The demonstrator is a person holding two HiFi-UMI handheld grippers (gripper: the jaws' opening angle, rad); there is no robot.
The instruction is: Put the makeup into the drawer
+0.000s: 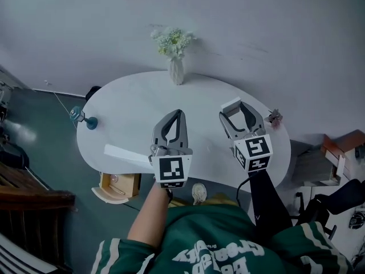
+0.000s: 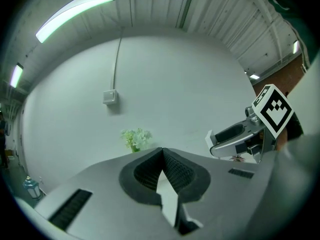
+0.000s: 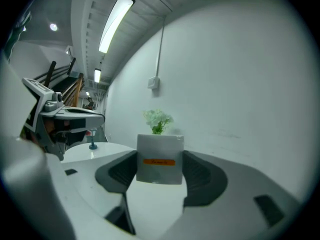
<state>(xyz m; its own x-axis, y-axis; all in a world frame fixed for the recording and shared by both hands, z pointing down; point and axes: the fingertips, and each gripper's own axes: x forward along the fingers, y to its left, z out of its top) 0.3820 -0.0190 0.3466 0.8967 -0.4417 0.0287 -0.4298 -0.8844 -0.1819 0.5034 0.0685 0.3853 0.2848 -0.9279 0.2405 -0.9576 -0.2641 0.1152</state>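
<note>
Green sweatshirt (image 1: 217,238) right below us, then the white rounded surface (image 1: 137,104). At its near left edge the open wooden drawer (image 1: 104,193) juts out. Over the surface, the left gripper (image 2: 162,151) is closed and empty. The right gripper (image 1: 240,110) clamps the white square makeup case with an orange label (image 3: 160,159), aloft near the right edge.

Left gripper (image 1: 179,113) closed; right gripper (image 1: 235,106) grips a white box (image 3: 160,159).

Bright ceiling tube (image 2: 75,11), fisheye-dark edges
</note>
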